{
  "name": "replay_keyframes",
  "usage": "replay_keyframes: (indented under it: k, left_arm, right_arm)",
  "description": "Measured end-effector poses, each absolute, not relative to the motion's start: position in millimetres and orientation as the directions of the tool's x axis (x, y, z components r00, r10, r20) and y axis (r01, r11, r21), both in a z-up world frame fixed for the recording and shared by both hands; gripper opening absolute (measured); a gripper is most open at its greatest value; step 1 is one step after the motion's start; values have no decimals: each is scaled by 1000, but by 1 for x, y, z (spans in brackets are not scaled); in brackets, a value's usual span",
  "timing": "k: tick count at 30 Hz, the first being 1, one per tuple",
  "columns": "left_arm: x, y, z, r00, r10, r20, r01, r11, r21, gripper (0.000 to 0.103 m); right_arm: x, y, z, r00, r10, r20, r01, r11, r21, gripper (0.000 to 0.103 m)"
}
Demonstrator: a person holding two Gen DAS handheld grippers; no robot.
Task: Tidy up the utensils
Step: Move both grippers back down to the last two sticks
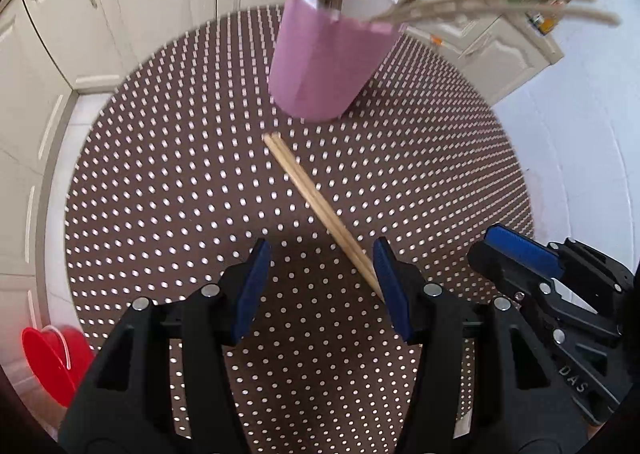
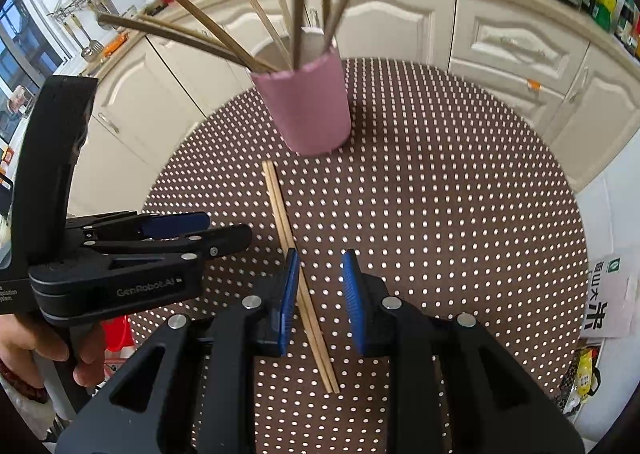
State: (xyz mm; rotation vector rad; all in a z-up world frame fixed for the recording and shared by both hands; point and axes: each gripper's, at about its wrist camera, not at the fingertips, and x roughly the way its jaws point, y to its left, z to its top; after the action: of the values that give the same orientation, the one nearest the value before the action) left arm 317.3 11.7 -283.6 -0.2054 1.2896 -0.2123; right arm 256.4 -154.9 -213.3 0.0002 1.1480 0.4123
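round perforated table [image 1: 168, 182] carries all | pink holder [image 1: 324, 66] upright at the far side, chopsticks fanned in it | left gripper [image 1: 318, 286] jaws apart over the table | right gripper [image 2: 320, 302] jaws narrowly apart, pads not pressing | loose chopstick pair [image 2: 298, 278] flat between its pads, far end near the holder

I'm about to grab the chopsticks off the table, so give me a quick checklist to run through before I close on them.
1. Chopsticks lie together as a pair: ok.
2. Pair sits between the right gripper's open jaws, nearer its left pad: ok.
3. Right pads pressing on the pair: not ok, a gap shows.
4. Left gripper open, pair close by its right pad, centring: not ok.
5. Cup upright on the table, room among its sticks: ok.
6. Grippers clear of each other: cannot tell, they sit close.
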Motion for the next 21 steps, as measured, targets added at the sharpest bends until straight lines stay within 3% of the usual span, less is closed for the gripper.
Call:
replay_keyframes:
  k: [8, 21]
  left_arm:
    - [322, -2, -323, 195, -221, -956, 5, 974, -225, 53]
    - [332, -31, -332, 223, -146, -964, 23, 989, -145, 55]
  right_arm:
    - [259, -162, -234, 293, 323, -900, -316, 921, 228, 21]
    - [269, -162, -249, 261, 338, -904, -329, 912, 246, 21]
